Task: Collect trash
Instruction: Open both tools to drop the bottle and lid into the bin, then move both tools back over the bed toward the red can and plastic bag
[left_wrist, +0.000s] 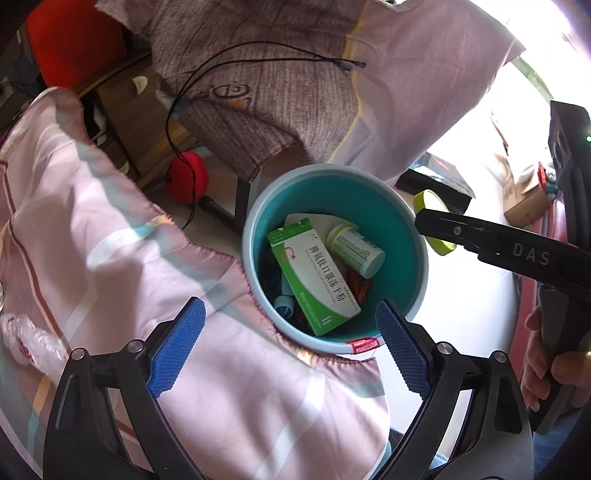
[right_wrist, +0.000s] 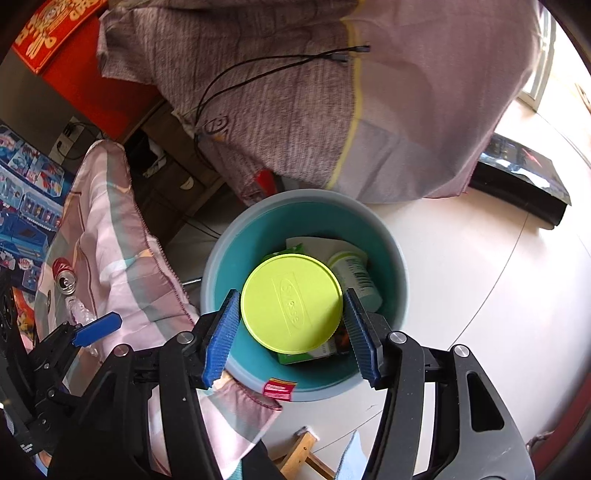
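A teal bin (left_wrist: 388, 221) stands on the pale floor; it also shows in the right wrist view (right_wrist: 258, 236). Inside lie a green-and-white medicine box (left_wrist: 314, 277), a white pill bottle (left_wrist: 354, 249) and other scraps. My right gripper (right_wrist: 291, 325) is shut on a round lime-green lid (right_wrist: 291, 302) and holds it over the bin's mouth. In the left wrist view that lid (left_wrist: 432, 218) shows at the bin's right rim, held by the right gripper. My left gripper (left_wrist: 291, 347) is open and empty, above the bin's near rim.
A pink striped quilt (left_wrist: 110, 258) drapes left of the bin and touches its rim. A grey-pink cloth (left_wrist: 258, 92) with a black cable hangs behind. A drink can (right_wrist: 65, 281) and crumpled plastic (left_wrist: 29, 343) lie on the quilt. A black box (right_wrist: 524, 181) is at back right.
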